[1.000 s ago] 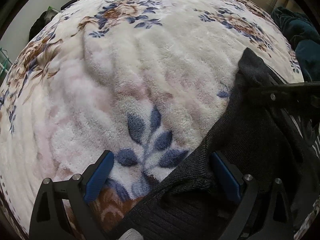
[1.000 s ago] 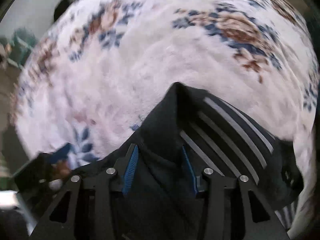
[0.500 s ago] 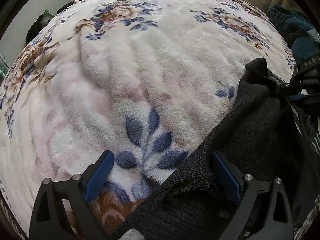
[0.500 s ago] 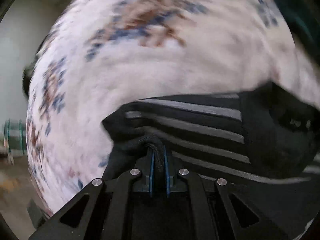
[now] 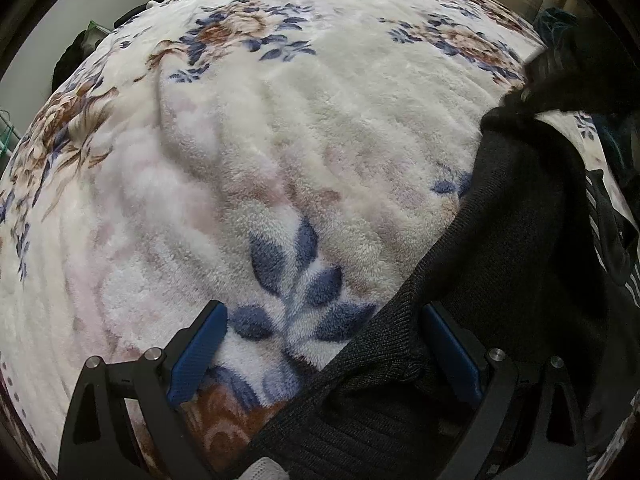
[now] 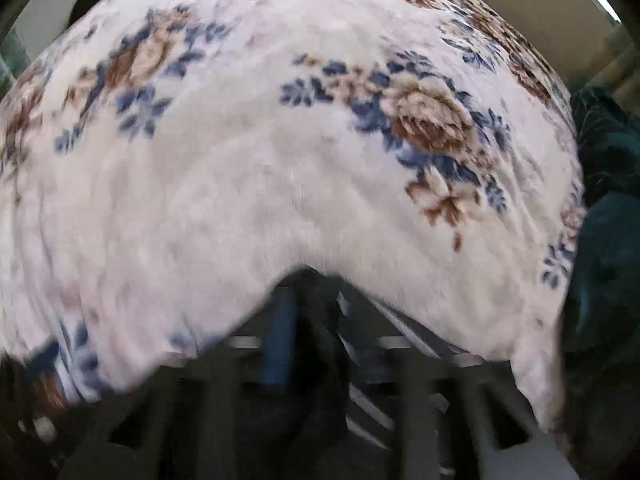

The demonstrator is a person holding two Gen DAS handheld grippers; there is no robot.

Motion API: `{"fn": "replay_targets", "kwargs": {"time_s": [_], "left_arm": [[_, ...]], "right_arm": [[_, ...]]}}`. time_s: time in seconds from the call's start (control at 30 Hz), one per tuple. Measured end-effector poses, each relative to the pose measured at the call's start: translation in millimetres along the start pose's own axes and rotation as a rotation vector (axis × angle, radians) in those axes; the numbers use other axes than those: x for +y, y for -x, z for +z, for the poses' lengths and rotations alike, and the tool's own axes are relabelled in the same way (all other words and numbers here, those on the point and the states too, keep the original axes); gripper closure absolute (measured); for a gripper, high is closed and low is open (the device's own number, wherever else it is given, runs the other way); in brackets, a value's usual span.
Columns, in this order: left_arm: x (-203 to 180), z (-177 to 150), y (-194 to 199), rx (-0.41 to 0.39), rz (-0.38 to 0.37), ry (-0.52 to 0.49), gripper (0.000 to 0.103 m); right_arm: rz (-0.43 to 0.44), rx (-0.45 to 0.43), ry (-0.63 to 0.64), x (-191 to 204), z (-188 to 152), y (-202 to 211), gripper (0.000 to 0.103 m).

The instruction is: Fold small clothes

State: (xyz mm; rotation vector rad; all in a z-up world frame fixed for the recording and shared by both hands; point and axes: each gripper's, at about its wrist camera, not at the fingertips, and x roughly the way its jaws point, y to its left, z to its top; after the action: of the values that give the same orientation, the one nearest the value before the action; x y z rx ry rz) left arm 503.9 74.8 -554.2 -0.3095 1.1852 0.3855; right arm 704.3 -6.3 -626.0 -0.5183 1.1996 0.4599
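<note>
A dark knit garment (image 5: 520, 264) with white stripes on one part lies on the floral fleece blanket (image 5: 280, 140), at the right of the left wrist view. My left gripper (image 5: 324, 352) is open; its right finger (image 5: 452, 352) rests against the garment's ribbed edge, its left finger (image 5: 196, 352) on bare blanket. In the blurred right wrist view my right gripper (image 6: 316, 344) is shut on a fold of the garment (image 6: 320, 380), held up off the blanket. White stripes (image 6: 368, 400) show beside it.
The blanket (image 6: 280, 160) fills both views. Dark teal cloth (image 6: 608, 200) lies past its right edge, also seen in the left wrist view (image 5: 560, 20). Dark items (image 5: 76, 60) sit at the far left edge by the wall.
My right gripper has shut on the garment's corner and lifted it up and away to the right. The left gripper has stayed in place, open.
</note>
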Motion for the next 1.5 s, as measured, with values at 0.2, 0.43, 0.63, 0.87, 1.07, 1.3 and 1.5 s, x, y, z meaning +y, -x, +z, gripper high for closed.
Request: {"fn": "replay_targets", "kwargs": {"time_s": [0.2,0.43,0.63,0.87,1.07,1.3,1.5], "left_arm": [[1,-1,1,-0.002,-0.007,-0.003,0.003],[0,1,0,0.000,0.000,-0.006,0.003],[0,2,-1,-0.005,-0.006,-0.011,0.003],[1,-1,1,-0.010,-0.010,-0.009,0.003],[3,-2,1,-0.009,-0.013,-0.005,0.003],[7,-3,4,-0.007,-0.018,0.005,0.003],[8,-2,5,-0.007,-0.010,0.000,0.003]], "right_arm": [[0.139,0.010,-0.543,-97,19,-1,0.101],[0.205,0.073,-0.018,-15,37,10,0.057],[0.028,0.074,0.050,9,30,-22,0.087],[0.327,0.071,-0.612,-91,22,-35,0.097],[0.630,0.118,-0.975,-135,-18,-51,0.084],[0.476,0.071,-0.633,-137,-36,0,0.066],[0.440,0.158,-0.289,-97,-82,10,0.043]]}}
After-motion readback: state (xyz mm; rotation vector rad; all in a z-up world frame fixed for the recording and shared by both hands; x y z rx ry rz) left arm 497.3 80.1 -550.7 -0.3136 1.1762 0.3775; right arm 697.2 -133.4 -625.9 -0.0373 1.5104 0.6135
